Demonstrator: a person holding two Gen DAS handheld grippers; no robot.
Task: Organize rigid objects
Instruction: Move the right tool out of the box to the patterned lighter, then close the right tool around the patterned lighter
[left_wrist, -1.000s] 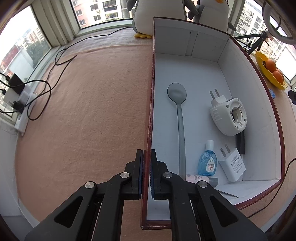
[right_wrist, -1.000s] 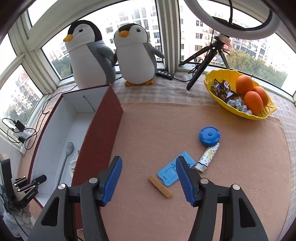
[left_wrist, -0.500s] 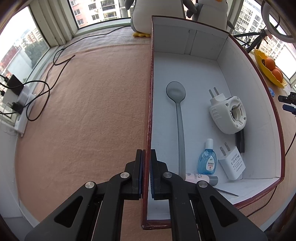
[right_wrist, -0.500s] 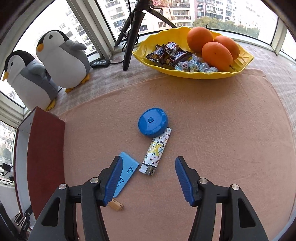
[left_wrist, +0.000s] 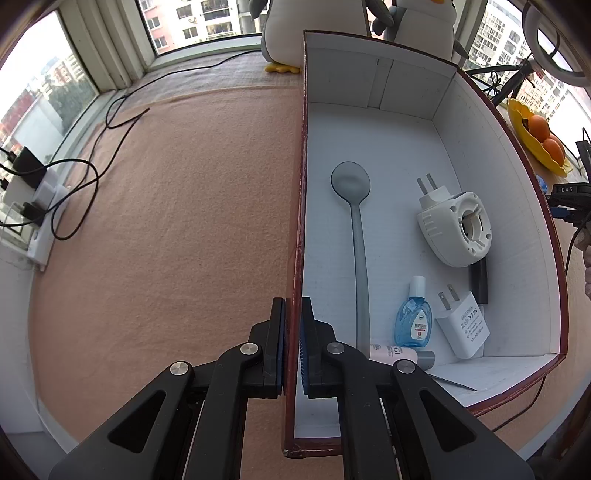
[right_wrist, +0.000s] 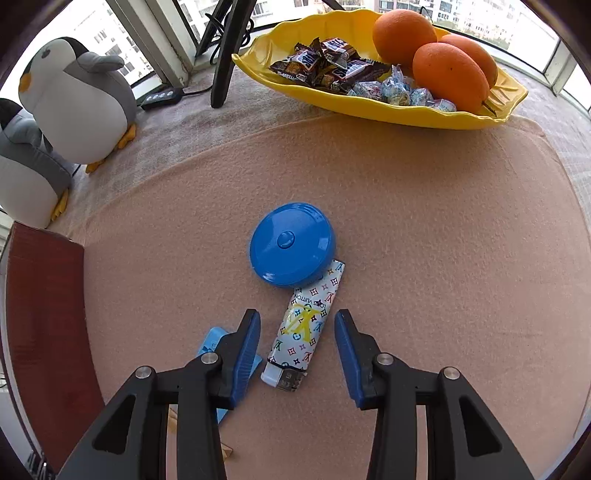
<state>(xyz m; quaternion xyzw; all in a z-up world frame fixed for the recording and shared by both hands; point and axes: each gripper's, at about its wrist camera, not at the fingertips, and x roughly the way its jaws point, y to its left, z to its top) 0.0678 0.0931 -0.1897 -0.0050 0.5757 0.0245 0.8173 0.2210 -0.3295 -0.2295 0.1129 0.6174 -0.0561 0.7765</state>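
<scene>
My left gripper (left_wrist: 293, 325) is shut on the left wall of the white box (left_wrist: 300, 206), one pad on each side. Inside the box lie a grey spoon (left_wrist: 356, 229), a white plug-in device (left_wrist: 456, 229), a blue dropper bottle (left_wrist: 413, 318) and a white charger (left_wrist: 463, 323). In the right wrist view a patterned lighter (right_wrist: 304, 325) lies on the pink mat between the jaws of my right gripper (right_wrist: 297, 332), which are closing with gaps still on both sides. A round blue case (right_wrist: 291, 249) touches the lighter's far end. A blue clip (right_wrist: 212, 341) lies partly hidden behind the left finger.
A yellow dish (right_wrist: 388, 107) with oranges and sweets stands at the back right. Two plush penguins (right_wrist: 79, 99) sit at the back left by a tripod leg (right_wrist: 225, 66). The box's red outer wall (right_wrist: 44, 325) is at the left. Cables and a power strip (left_wrist: 40, 206) lie far left.
My right gripper has come forward and down over the lighter, and its jaws have narrowed around it. The left gripper and the box stay as they were.
</scene>
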